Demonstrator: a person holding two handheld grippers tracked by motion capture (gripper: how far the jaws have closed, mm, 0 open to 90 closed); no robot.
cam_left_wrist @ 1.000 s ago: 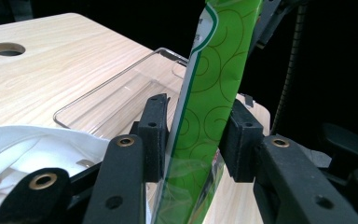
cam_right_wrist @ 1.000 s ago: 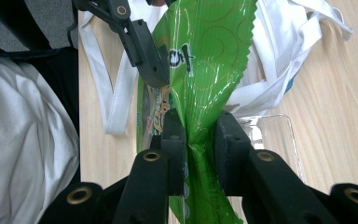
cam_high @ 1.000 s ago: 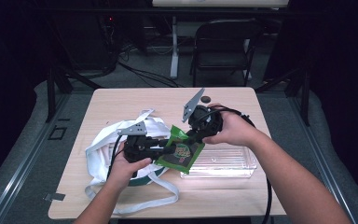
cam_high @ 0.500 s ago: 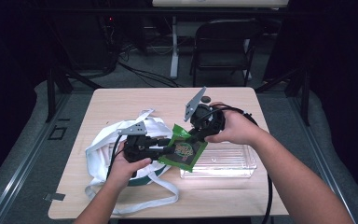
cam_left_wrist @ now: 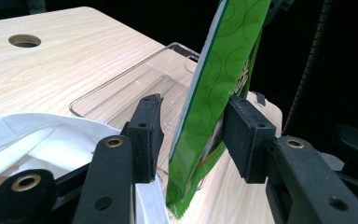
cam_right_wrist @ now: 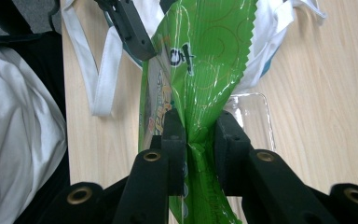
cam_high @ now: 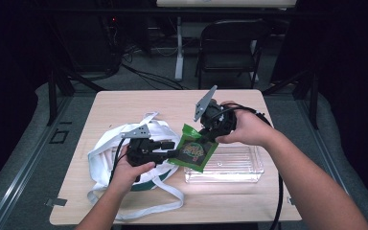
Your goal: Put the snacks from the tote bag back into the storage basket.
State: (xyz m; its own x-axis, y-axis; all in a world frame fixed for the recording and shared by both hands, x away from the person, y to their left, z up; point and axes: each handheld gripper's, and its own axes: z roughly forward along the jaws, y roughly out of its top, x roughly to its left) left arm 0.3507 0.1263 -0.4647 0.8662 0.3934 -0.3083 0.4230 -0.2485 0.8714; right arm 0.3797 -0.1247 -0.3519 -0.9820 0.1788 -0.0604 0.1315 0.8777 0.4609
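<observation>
- My right gripper (cam_right_wrist: 193, 140) has its jaws clamped on one end of the green snack packet (cam_high: 194, 149), which hangs at the centre of the high view, above the near-left corner of the clear plastic tray (cam_high: 249, 173).
- My left gripper (cam_left_wrist: 193, 135) has just been opening its jaws; the packet stands between the pads, touching the right one at most, so the left no longer grips it.
- Risk, as I judge it: the right jaws pinch only a crumpled fold of slick film, so the packet could slide out and drop onto the worktop (cam_high: 124, 103) instead of into the tray.
- Second risk: pulling away while the left pad is against the film could drag or twist the packet.
- The tray looks empty.
- The white cloth bag (cam_high: 108, 155), at lower left in the high view, lies slumped; I cannot tell what is inside.
</observation>
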